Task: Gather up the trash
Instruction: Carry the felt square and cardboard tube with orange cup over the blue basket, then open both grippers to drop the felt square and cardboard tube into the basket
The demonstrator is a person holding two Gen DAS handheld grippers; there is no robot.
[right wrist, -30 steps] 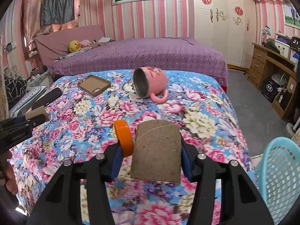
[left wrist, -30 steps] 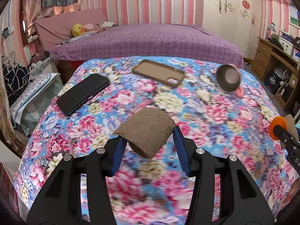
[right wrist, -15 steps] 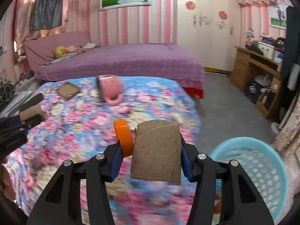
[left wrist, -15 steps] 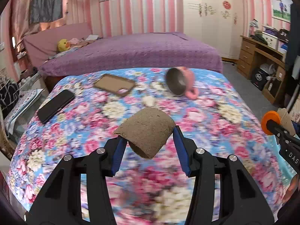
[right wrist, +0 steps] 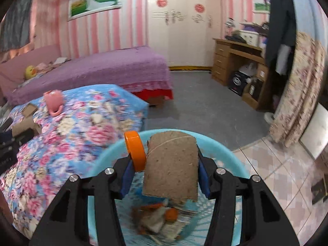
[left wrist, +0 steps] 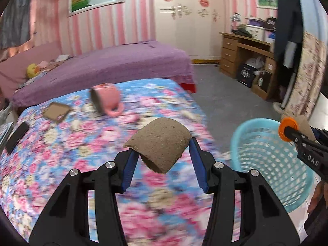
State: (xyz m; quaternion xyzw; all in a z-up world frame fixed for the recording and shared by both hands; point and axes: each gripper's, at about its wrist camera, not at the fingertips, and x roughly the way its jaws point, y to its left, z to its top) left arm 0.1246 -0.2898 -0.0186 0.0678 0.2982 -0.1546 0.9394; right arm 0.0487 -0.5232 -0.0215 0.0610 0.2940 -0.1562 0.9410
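Trash is riding in both grips: the right hand-held gripper [right wrist: 164,176] is pinching a cardboard piece [right wrist: 171,168] and orange ring [right wrist: 135,150] above the blue basket [right wrist: 223,151]; the left hand-held gripper [left wrist: 162,160] is clamping a curved cardboard scrap [left wrist: 160,143], the basket at its three o'clock, ready for dropping.

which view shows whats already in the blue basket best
Right wrist view: it looks down into the blue basket, showing crumpled trash on its bottom. Left wrist view shows only its outer mesh wall and rim, contents hidden.
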